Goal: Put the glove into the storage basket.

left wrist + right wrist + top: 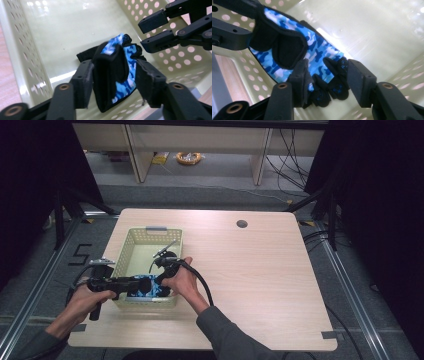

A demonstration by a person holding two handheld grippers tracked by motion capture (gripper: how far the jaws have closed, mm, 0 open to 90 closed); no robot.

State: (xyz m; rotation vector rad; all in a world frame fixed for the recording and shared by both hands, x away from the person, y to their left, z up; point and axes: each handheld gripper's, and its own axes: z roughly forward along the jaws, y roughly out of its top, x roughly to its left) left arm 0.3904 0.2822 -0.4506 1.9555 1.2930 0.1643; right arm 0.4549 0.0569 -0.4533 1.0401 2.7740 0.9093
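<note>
A blue camouflage glove [156,290] with black trim hangs at the near end of a pale perforated basket [150,231]. In the left gripper view my left gripper [115,72] stands open around the glove's black cuff [110,75], and its pads do not press it. Across from it my right gripper [145,35] is open too. In the right gripper view the right gripper [328,72] straddles the glove's black fingertips [337,85], with a gap on the right side. The left gripper [253,25] sits at the glove's other end. Both grippers reach into the basket in the high view.
The basket [15,50] stands at the left of a light wooden table [260,285], with its floor bare beyond the glove. A round cable hole [242,224] is at the table's back. Cables trail from both grippers. Dark frame rails flank the table.
</note>
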